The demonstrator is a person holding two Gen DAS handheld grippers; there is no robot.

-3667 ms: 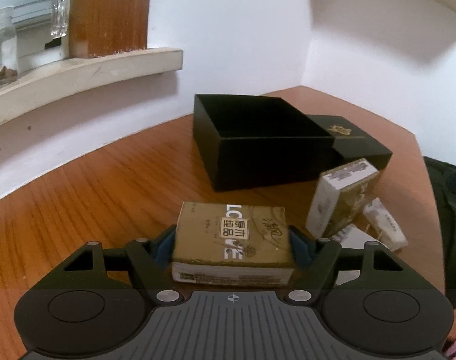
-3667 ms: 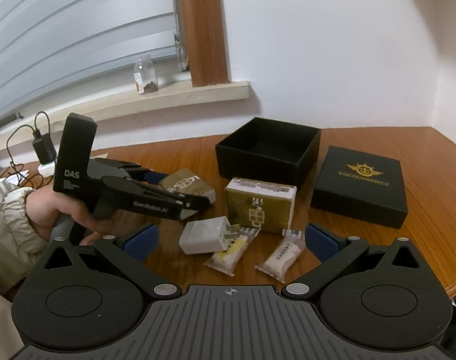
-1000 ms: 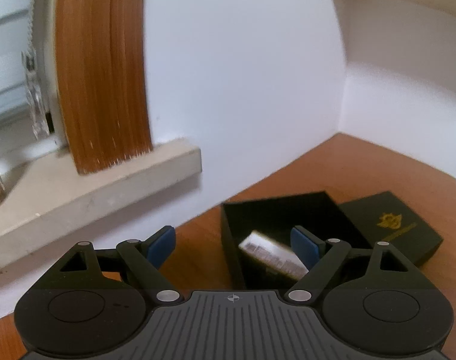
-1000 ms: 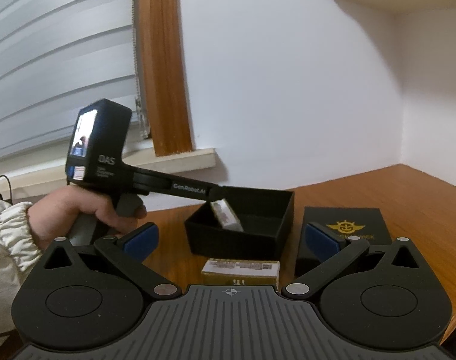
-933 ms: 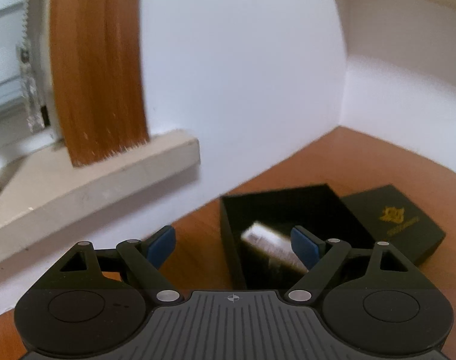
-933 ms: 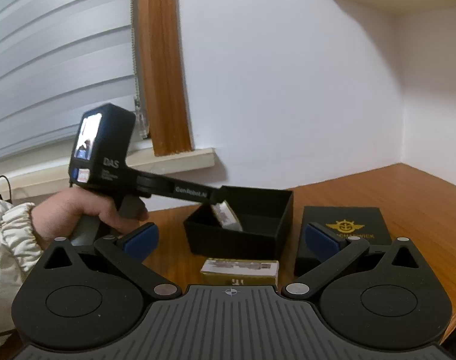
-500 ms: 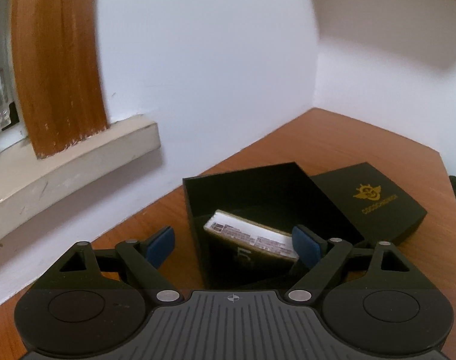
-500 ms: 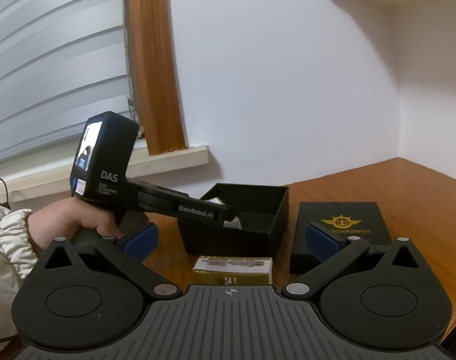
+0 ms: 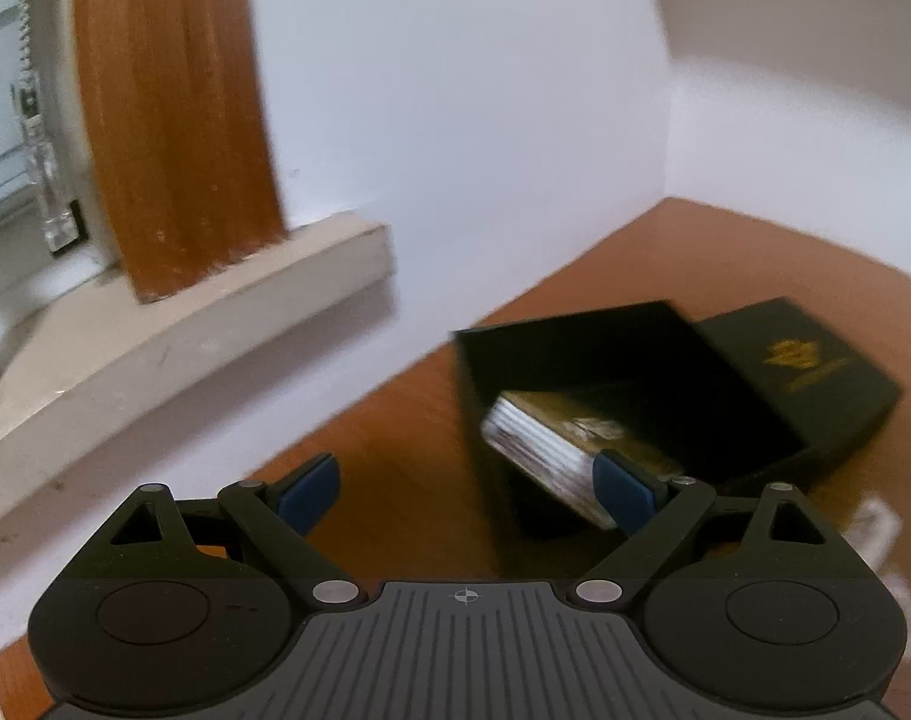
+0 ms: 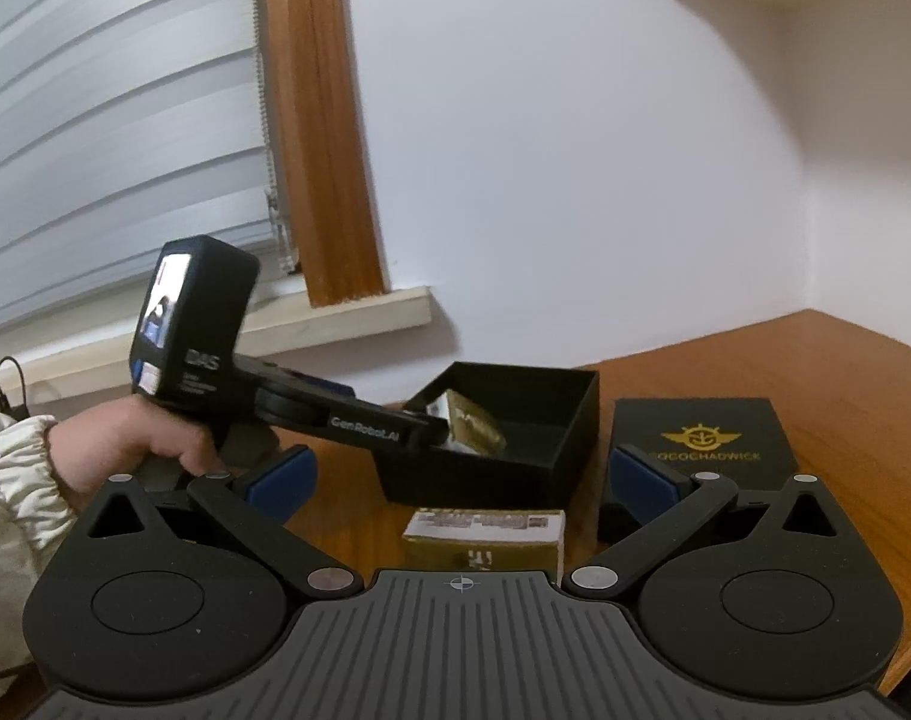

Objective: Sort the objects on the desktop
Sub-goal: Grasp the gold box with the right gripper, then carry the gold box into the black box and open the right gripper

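Observation:
An open black box (image 9: 629,384) (image 10: 551,420) stands on the wooden desk. A gold carton (image 9: 575,444) (image 10: 476,423) leans tilted inside it. My left gripper (image 9: 464,492) hangs open just short of the box, nothing between its fingers; in the right wrist view its fingers (image 10: 395,429) reach to the box's left rim. A second gold carton (image 10: 485,537) lies on the desk in front of the box. My right gripper (image 10: 458,477) stays open above that carton, not touching it.
The black lid (image 10: 716,441) (image 9: 803,372) with a gold emblem lies right of the box. A window sill (image 9: 185,348), wooden frame and blinds run along the left. A hand (image 10: 149,447) with a cream sleeve holds the left gripper. A white packet (image 9: 875,534) lies at the right.
The left gripper let the gold carton go into the black box and now draws back and swings left, open. The right gripper has stayed open, shifting slightly toward the second carton.

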